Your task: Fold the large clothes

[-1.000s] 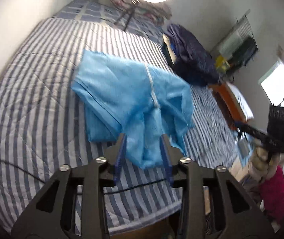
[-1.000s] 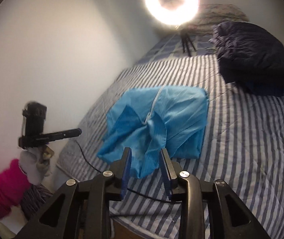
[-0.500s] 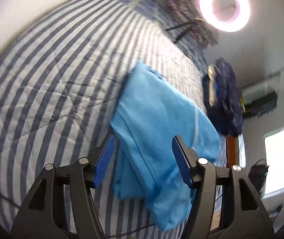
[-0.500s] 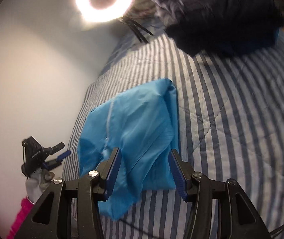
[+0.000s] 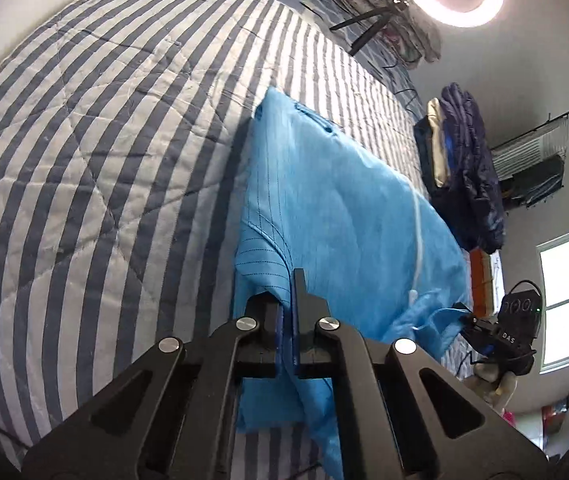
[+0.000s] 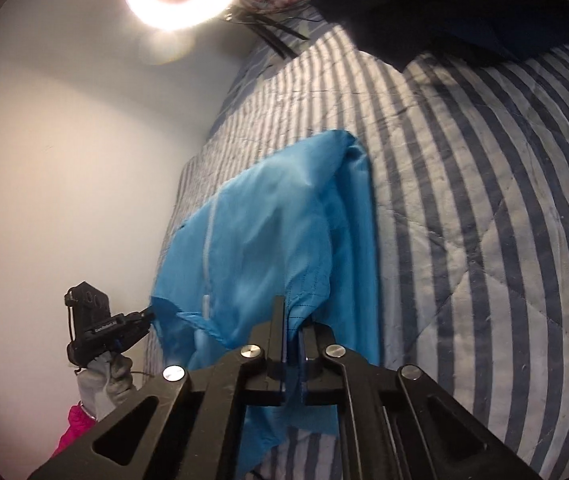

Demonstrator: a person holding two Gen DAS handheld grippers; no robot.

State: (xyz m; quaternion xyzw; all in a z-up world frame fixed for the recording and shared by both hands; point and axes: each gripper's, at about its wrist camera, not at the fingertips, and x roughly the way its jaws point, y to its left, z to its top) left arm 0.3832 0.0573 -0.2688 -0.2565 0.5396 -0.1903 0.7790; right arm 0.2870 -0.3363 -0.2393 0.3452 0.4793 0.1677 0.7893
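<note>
We have the blue garment [image 5: 336, 216] partly folded on the striped bed [image 5: 84, 128]. Left hand-held gripper [image 5: 287, 300] and right hand-held gripper [image 6: 290, 320] each clamp a near edge; further folds likely remain.

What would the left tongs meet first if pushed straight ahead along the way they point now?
The left tongs, already shut on the blue garment, would likely run into more of that same cloth lying ahead, and under it the striped quilt. Depth is hard to judge through the fisheye.
</note>
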